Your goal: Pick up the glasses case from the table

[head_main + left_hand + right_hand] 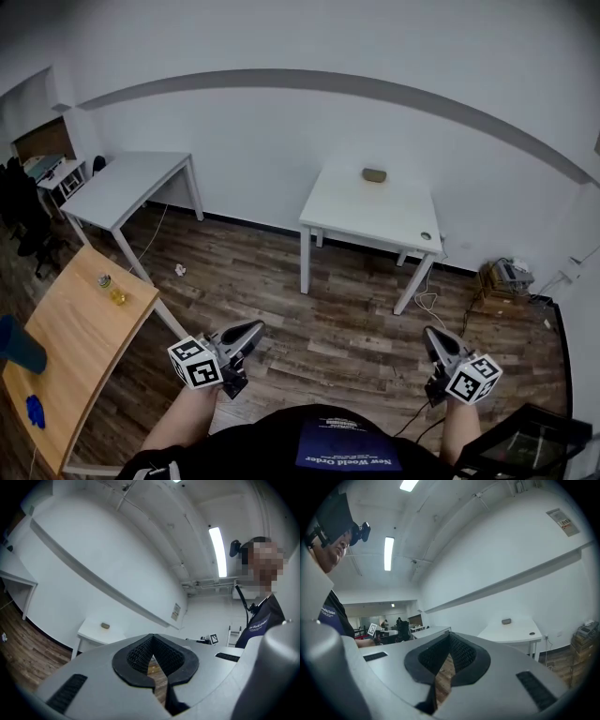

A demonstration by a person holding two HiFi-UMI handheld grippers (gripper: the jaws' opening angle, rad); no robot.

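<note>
Fingers (140,654) of the left gripper (251,330) and right gripper (433,337) are pressed together, empty, and the glasses case (374,174) is left untouched on the far desk (356,211).

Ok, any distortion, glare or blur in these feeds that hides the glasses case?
Head view: heavy fisheye, dark corners, glasses case small but sharp on the white table. Left gripper view: bright ceiling light, case clear. Right gripper view: sharp, vignetted edges.
</note>
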